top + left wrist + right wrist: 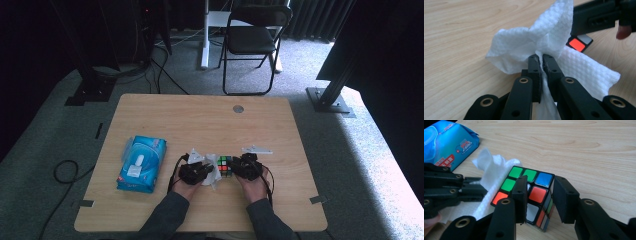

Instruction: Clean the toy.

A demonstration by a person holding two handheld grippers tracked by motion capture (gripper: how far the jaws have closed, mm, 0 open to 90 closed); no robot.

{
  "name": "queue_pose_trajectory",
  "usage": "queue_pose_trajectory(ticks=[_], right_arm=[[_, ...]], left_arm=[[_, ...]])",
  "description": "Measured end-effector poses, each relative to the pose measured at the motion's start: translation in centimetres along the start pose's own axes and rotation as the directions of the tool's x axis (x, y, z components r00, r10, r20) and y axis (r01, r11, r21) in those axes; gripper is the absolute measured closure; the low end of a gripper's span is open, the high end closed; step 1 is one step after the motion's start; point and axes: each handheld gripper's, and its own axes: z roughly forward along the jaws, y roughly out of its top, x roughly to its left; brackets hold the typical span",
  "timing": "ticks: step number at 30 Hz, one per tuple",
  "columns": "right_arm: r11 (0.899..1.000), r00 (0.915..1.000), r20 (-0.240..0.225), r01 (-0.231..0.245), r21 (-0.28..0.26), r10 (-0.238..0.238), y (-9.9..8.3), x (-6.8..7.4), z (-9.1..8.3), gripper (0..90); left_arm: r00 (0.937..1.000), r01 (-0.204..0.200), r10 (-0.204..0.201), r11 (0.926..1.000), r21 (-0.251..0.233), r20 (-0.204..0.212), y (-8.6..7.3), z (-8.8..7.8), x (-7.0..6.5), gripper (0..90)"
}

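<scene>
High view first, and the biggest thing in it: a light wooden table (200,120) with rounded corners, standing on grey carpet, a black folding chair (254,37) well behind its far edge. On the table's left part lies a blue pack of wet wipes (141,163), flat, its white flap on top lying shut — what is inside cannot be seen. The right gripper view shows the same pack at its upper left corner, with red and white print on the wrapper.

Near the front middle of the table, the person's two hands come in from the bottom edge, dark sleeves behind them. Between them sits a colour puzzle cube (225,165), resting on the tabletop. The right gripper (539,197) has its two black jaws set on either side of one corner column of the cube (531,195): the left pad lies against the top face, the right pad just beside the cube's side; whether it presses I cannot tell. Green, blue, orange and white squares show around them.

A crumpled white wipe (534,47) lies against the cube's left side. The left gripper (541,62) is clamped tight on it — the cloth is pinched between the jaws and bunches out above and to both sides.
</scene>
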Motion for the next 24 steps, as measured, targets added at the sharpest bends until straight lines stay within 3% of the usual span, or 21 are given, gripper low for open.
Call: queue_pose_trajectory(ticks=[14,24], right_arm=[[1.0,0.9999,-0.008,-0.011,0.003,0.011,-0.2,0.0,0.1,69.8],[1.0,0.9998,0.002,-0.019,-0.01,0.019,-0.4,0.2,0.0,70.1]], left_arm=[[0.9996,0.022,-0.023,0.9981,-0.057,-0.018,1.9,-0.6,1.0,85.9],[0.9991,-0.002,0.001,0.9998,-0.019,-0.042,1.9,0.9,0.5,86.0]])
